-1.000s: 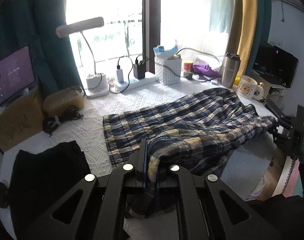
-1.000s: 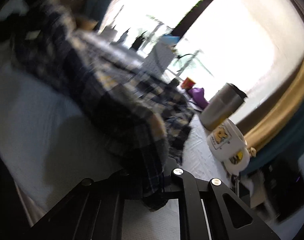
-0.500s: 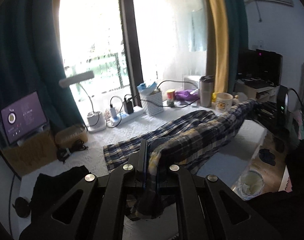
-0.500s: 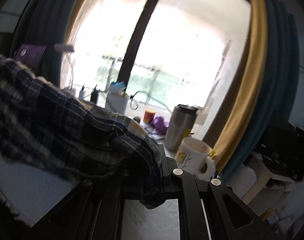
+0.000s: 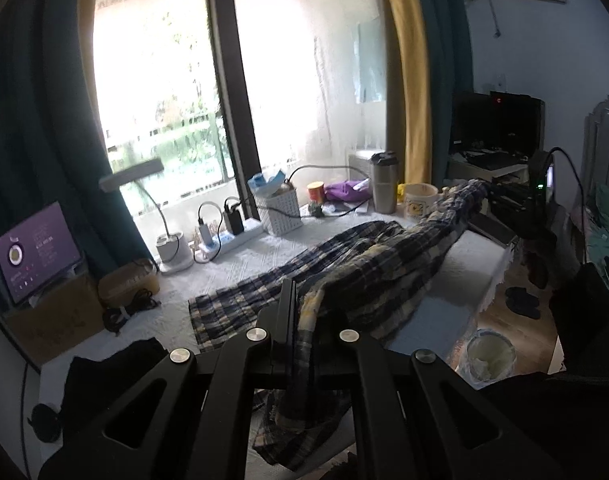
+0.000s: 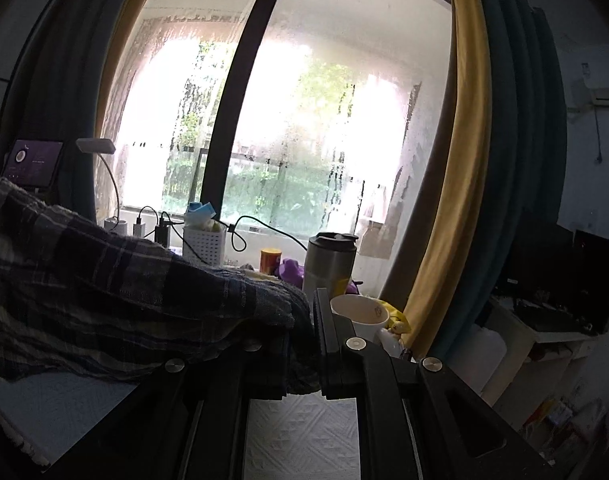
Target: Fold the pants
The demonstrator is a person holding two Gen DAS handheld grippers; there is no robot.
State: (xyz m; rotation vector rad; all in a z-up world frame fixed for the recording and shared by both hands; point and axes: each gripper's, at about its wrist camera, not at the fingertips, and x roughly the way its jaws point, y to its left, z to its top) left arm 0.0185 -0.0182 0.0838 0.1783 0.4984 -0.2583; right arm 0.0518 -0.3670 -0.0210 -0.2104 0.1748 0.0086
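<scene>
1. While I am holding the plaid pants [image 5: 368, 264] up off the white textured table cover [image 5: 264, 256], my left gripper [image 5: 304, 312] is clamping one gathered edge of the cloth and my right gripper [image 6: 304, 332] is clamping the other end; both sets of jaws are closed on fabric.
2. One leg is lying flat on the cover, its hem pointing toward the power strip [image 5: 236, 240]; the rest is hanging in a sagging span between the two grippers.
3. Along the window side, things are standing close behind the pants: a steel tumbler [image 6: 330, 264], a white mug [image 6: 362, 316] just beside my right gripper, an orange can [image 6: 270, 260] and a purple pouch [image 5: 344, 190].
4. A white lattice basket [image 5: 280, 214] is holding blue and pale items that I cannot identify; a cable is trailing over its rim.
5. At the left, a white gooseneck lamp [image 5: 168, 246], a lit purple screen [image 5: 36, 252], a tan box [image 5: 128, 282] and a coil of black cable [image 5: 130, 308] are standing well apart from the cloth.
6. Dark fabric [image 5: 112, 380] is lying at the near left edge of the table.
7. The pants are soft, crumpled and woven in navy, cream and yellow checks.
</scene>
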